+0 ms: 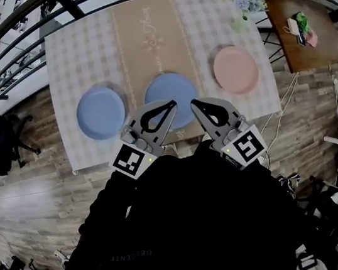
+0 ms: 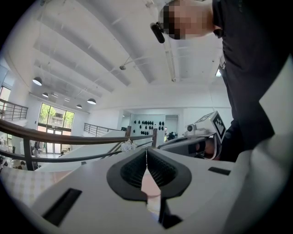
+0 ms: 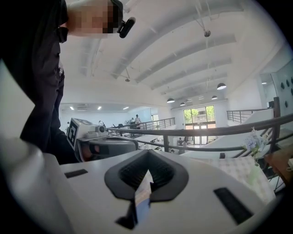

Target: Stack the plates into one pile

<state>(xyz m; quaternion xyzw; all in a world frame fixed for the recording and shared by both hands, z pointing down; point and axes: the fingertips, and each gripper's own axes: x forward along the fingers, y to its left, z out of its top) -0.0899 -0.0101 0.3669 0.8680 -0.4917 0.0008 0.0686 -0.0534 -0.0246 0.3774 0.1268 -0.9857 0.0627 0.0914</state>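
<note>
Surface: three plates in a row, flat, well apart, each on its own. Left blue plate, middle blue plate, pink plate. Left gripper and right gripper over the middle plate's near edge; both jaws pressed together, holding nothing.

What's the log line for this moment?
stacking: not begun | left blue plate, middle blue plate, pink plate: apart on table | left gripper, right gripper: shut, empty
</note>
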